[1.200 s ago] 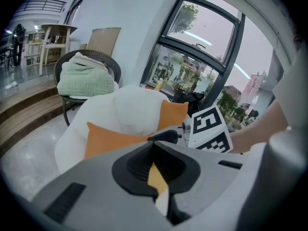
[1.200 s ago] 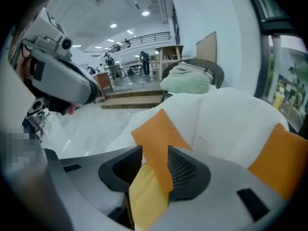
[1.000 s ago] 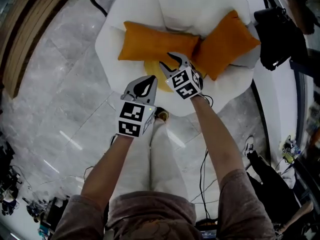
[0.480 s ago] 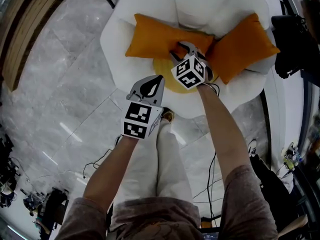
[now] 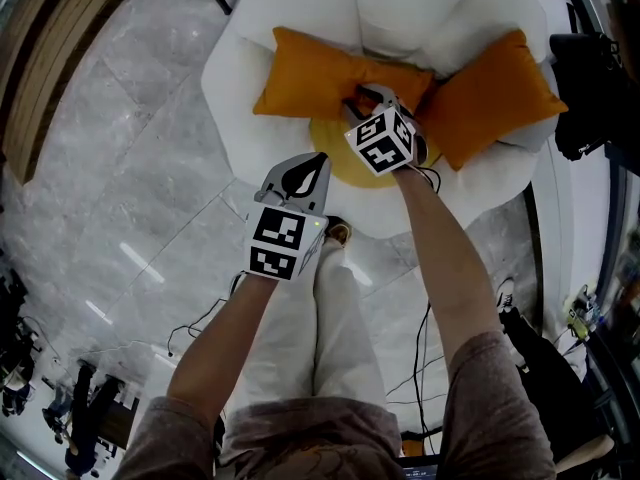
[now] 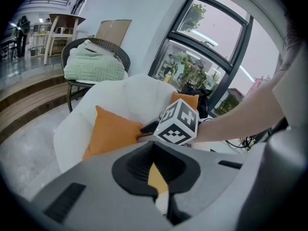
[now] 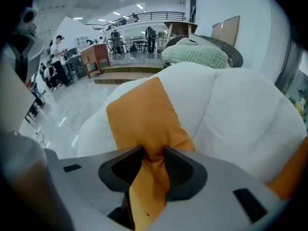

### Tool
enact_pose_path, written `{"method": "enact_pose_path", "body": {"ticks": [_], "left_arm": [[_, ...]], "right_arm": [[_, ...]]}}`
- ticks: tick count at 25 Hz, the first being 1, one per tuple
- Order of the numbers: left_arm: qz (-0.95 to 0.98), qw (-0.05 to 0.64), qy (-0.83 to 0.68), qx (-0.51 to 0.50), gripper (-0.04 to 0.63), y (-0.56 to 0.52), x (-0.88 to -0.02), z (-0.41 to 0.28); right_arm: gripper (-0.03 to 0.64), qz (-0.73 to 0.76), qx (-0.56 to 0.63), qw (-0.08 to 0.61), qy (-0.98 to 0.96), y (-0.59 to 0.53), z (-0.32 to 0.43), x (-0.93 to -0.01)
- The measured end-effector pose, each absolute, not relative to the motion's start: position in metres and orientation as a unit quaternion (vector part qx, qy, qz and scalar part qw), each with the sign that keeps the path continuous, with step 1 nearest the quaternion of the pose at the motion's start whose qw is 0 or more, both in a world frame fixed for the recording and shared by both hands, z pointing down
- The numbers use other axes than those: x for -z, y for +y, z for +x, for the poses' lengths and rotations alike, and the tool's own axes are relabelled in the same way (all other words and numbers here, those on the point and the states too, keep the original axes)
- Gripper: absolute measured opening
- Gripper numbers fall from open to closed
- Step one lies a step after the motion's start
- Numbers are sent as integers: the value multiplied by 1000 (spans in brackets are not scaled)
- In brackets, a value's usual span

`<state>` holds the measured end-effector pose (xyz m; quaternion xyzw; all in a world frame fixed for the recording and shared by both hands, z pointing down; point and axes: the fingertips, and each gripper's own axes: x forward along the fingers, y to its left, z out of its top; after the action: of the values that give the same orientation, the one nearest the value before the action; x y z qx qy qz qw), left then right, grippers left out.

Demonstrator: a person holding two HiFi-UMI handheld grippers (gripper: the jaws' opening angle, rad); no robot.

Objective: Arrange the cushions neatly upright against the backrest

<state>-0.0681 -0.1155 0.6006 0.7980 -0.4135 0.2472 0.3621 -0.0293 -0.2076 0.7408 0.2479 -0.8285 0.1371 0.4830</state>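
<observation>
Two orange cushions lie across a white round armchair (image 5: 230,78) below its backrest. The left cushion (image 5: 320,73) (image 7: 144,114) (image 6: 113,131) has its right end pinched in my right gripper (image 5: 375,100) (image 7: 153,160). Those jaws have just been closing with the fabric bunched between them. The right cushion (image 5: 490,98) (image 7: 293,172) (image 6: 185,100) slants against the chair's right side, untouched. My left gripper (image 5: 318,160) (image 6: 156,177) hangs shut and empty over the chair's front edge, beside a yellow seat pad (image 5: 335,163).
A wicker chair with a folded green blanket (image 6: 94,64) (image 7: 197,54) stands behind the armchair. A black bag (image 5: 590,78) sits to its right. The person's legs (image 5: 330,328) are in front of it, with cables (image 5: 420,338) on the marble floor. Wooden steps (image 5: 50,68) run at the left.
My right gripper has moved forward and down onto the left cushion's right end and pinched it. My left gripper has sunk a little towards the chair's front edge.
</observation>
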Motion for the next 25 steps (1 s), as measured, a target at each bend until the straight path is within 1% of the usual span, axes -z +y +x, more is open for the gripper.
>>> {"method": "enact_pose_path", "body": {"ticks": [2, 6, 9, 16, 25], "left_arm": [[799, 361, -412, -249, 5, -117, -600, -68], [799, 361, -412, -249, 4, -120, -601, -66], [798, 362, -411, -249, 5, -121, -603, -64], [798, 364, -407, -254, 5, -115, -602, -58], [805, 359, -395, -258, 5, -108, -587, -43]], "right_arm": [[138, 251, -154, 477, -828, -207, -28, -740], [29, 261, -200, 456, -827, -205, -28, -741], [23, 264, -218, 444, -828, -204, -29, -742], [23, 264, -192, 428, -843, -198, -24, -725], [23, 312, -217, 365, -850, -191, -5, -689]]}}
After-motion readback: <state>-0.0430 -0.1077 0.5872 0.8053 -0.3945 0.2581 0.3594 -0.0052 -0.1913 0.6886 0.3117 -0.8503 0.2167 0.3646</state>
